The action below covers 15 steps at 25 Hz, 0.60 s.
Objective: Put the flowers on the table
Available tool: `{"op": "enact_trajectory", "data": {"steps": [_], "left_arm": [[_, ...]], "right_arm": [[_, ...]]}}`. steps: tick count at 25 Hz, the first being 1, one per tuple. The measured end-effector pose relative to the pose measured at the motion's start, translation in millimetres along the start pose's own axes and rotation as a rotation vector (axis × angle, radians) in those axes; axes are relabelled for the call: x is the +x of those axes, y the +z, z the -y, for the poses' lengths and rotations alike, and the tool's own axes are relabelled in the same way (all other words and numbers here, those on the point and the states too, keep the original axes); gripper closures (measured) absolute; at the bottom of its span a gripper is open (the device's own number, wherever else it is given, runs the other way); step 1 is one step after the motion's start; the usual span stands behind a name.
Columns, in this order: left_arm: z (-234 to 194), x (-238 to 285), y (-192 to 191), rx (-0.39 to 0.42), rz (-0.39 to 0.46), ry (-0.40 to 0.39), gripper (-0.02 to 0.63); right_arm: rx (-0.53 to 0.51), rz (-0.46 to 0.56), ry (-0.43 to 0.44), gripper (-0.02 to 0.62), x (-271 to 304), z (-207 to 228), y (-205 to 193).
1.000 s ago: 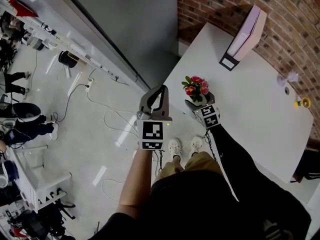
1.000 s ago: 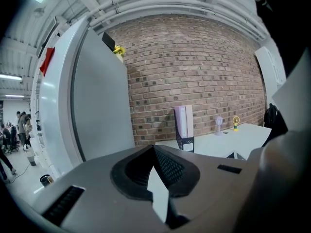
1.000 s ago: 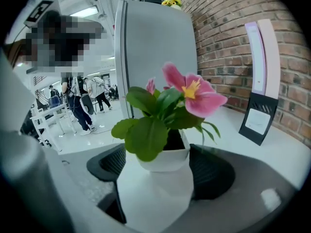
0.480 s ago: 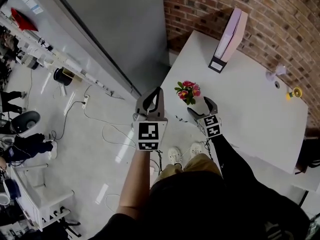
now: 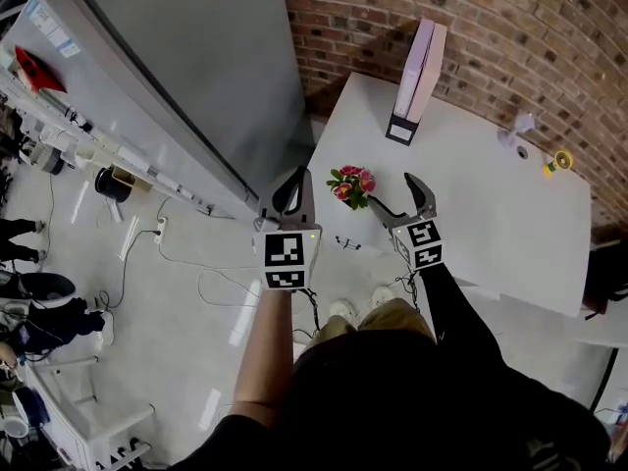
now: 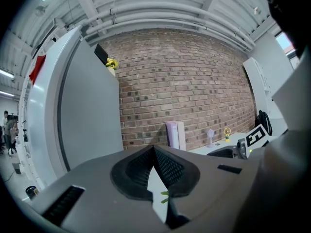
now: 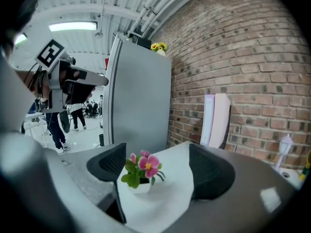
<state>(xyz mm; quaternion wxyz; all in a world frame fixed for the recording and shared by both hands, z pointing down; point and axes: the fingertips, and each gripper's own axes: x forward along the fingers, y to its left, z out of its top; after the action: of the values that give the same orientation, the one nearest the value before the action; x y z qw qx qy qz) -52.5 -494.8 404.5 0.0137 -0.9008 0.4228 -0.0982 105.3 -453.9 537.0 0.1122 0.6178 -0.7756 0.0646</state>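
Two jaws of the right gripper [image 5: 391, 190] stood wide apart with nothing held. The flowers [image 5: 351, 184] sat in their small white pot [image 7: 137, 186] on the table [image 5: 491, 214] between them. In the right gripper view the pot was upright, just beside the jaw at its 9 o'clock and well apart from the one at 3 o'clock. Whether that nearer jaw touched the pot could not be told.

In the head view the flowers stood near the table's corner, close to the edge. The right gripper was at their 4 o'clock and the left gripper [image 5: 294, 189] at their 8 o'clock, off the table. The left gripper's jaws were pressed together and empty. A tall file box [image 5: 417, 62] stood far off at the flowers' 1 o'clock, against the brick wall [image 5: 510, 27].

The placing looked as good as done, so the risk lay in the pull-back. The pot seemed light and top-heavy under its blooms. If the gripper drew back with any drift toward 9 o'clock, the nearer jaw would likely catch the pot or the leaves and tip it. A harder knock could send it over the nearby edge to the floor. A straight retreat toward 6 o'clock, jaws kept wide, seemed the safest line.
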Motion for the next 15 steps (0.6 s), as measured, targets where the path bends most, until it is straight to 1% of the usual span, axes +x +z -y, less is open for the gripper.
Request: {"op": "enact_trajectory", "data": {"steps": [6, 9, 12, 15], "left_arm": [[-2, 5, 14, 0.002, 0.017, -0.013, 0.598], [-4, 7, 22, 0.001, 0.027, -0.018, 0.598], [-4, 7, 30, 0.004, 0.037, -0.017, 0.598], [-2, 6, 35, 0.008, 0.047, -0.018, 0.598]], "right_arm": [[-0.064, 0.126, -0.044, 0.196, -17, 15, 79], [-0.075, 0.189, -0.052, 0.196, -26, 17, 113], [-0.091, 0.238, -0.043, 0.196, -33, 13, 137], [-0.112, 0.26, -0.015, 0.198, -36, 6, 148]]}}
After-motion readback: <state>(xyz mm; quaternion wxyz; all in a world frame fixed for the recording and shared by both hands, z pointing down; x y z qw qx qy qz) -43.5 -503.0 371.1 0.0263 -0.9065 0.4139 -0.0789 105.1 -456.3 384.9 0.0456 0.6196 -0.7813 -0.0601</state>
